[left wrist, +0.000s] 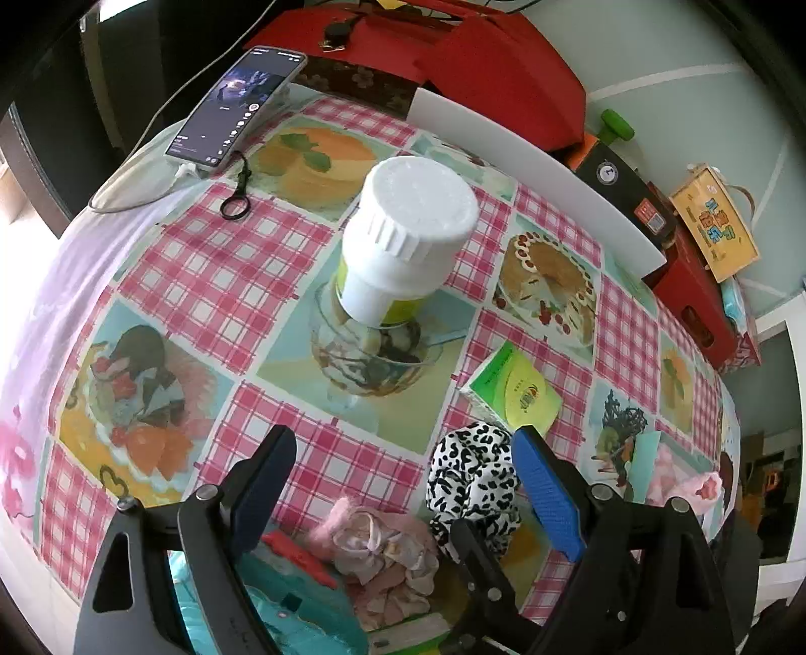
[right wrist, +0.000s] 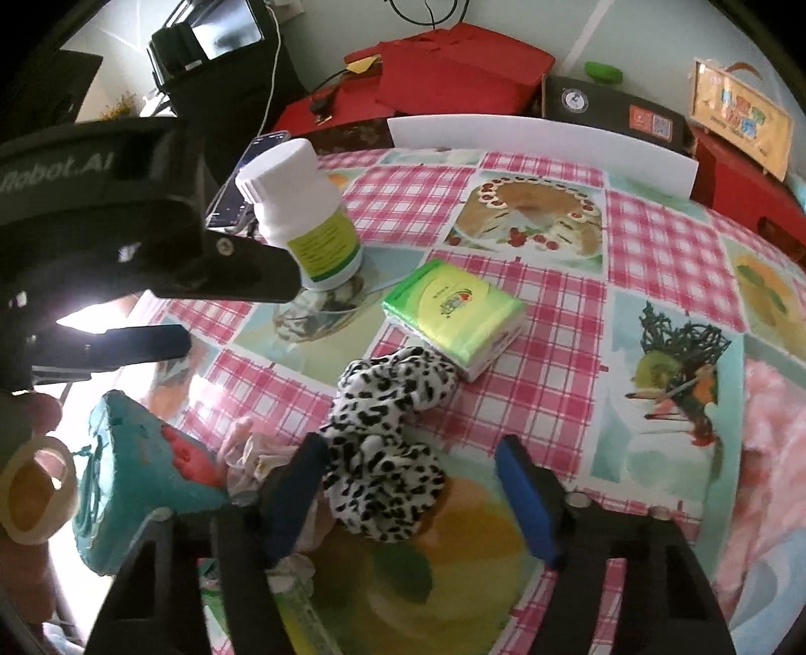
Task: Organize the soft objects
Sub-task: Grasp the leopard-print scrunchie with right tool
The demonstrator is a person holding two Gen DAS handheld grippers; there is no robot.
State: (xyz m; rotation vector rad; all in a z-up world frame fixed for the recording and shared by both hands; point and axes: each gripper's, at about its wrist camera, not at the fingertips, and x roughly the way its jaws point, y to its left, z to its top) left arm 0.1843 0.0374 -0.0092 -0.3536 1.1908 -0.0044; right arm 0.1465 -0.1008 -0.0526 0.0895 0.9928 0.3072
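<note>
Pickup step: right gripper (right wrist: pixel 408 483) sits half-open astride the leopard-print scrunchie (right wrist: pixel 385 453) on the tablecloth (right wrist: pixel 655 262), just beside the tissue pack (right wrist: pixel 453 312); pads not yet pressing. Left gripper (left wrist: pixel 403 483) wide open, empty. Next, prob. close on scrunchie & lift.

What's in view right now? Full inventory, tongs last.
bottle: 1, white with yellow-green label, table centre
tissue pack: 1, green, right of bottle
leopard-print cloth: 1, black and white, in front of tissue pack
pale pink cloth: 1, crumpled, left of leopard cloth
teal pouch: 1, red patch, near edge
phone: 1, dark, far left
red boxes: several, back
tablecloth: 1, pink check with dessert prints
left tongs: open, over pale pink cloth
right tongs: open, astride leopard cloth
</note>
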